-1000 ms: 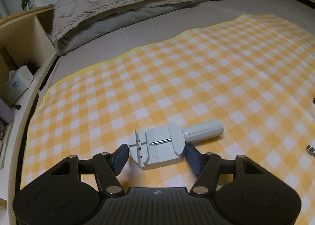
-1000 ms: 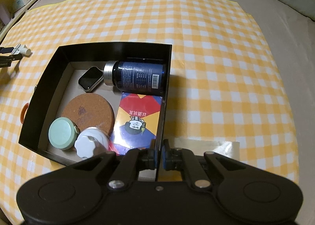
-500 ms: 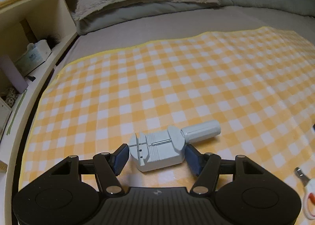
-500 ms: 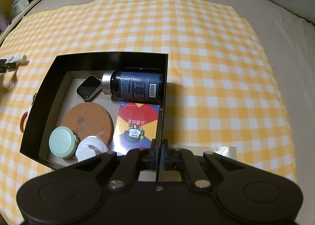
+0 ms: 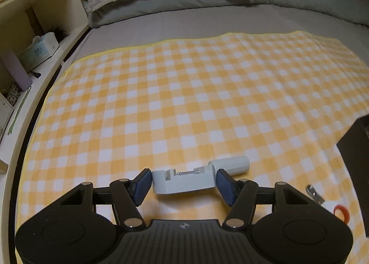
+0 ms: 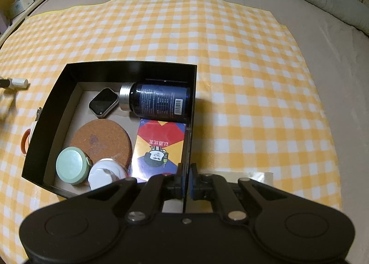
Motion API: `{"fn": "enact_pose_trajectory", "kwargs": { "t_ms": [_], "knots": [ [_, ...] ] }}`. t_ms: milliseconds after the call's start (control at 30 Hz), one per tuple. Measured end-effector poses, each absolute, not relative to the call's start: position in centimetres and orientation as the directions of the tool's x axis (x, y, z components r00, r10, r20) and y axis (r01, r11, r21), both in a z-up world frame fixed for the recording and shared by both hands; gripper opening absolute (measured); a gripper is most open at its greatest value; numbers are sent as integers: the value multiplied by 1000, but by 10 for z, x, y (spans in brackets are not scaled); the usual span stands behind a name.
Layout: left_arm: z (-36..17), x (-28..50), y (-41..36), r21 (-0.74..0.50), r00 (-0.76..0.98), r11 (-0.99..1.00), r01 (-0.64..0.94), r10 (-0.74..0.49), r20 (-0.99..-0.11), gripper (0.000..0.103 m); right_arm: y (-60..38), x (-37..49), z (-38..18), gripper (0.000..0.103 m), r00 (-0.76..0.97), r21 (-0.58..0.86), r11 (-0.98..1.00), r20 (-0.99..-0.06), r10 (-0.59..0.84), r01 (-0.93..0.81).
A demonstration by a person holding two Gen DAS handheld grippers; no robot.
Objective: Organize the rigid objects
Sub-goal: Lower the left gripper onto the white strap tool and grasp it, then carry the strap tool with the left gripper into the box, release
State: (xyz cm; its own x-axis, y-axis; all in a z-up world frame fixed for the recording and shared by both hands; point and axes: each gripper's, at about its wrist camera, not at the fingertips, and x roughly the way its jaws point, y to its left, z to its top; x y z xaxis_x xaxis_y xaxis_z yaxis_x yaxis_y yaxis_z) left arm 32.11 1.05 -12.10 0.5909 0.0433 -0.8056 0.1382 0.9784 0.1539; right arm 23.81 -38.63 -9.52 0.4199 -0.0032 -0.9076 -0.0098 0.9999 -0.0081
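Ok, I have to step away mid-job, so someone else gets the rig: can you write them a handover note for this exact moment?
Left tool: closed on the pale grey plastic watch-link remover with a round handle, carried above the yellow checked cloth.
Right tool: shut on the right wall of the black open cardboard box, steadying it.
Done, in the box: dark blue bottle, smartwatch body, round cork coaster, colourful card box, mint-lidded jar, white-capped jar.
Left: put the link remover in; the orange-handled metal piece lies outside beside the box.
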Motion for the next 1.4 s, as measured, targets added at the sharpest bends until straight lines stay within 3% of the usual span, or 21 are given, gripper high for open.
{"fn": "enact_pose_trajectory", "kwargs": {
  "t_ms": [167,333,533,567,600,633,967,1400],
  "knots": [
    [-124,317,12,159,552,976,146,53,-832,68,-387,237,-93,4,422,-11,1000,-906,-5,-12],
    [-129,316,18,127,503,983,134,43,-863,84,-389,235,-90,4,422,-18,1000,-907,-10,-14],
    [-134,313,20,133,494,983,131,51,-868,81,-388,235,-91,4,421,-18,1000,-907,-10,-15],
    [-135,313,20,136,493,981,136,52,-869,78,-389,235,-90,4,421,-18,1000,-907,-10,-15],
    [-137,312,21,139,492,981,139,53,-869,67,-388,235,-91,4,421,-18,1000,-907,-10,-15],
    [-139,312,20,143,493,980,140,56,-868,66,-388,235,-91,4,421,-19,1000,-907,-11,-15],
    [-131,320,13,119,523,983,137,30,-852,65,-388,236,-91,4,421,-20,1000,-907,-12,-15],
    [-92,304,-30,-19,579,976,219,-145,-803,65,-386,236,-91,4,420,-23,1000,-907,-14,-15]
  ]
}}
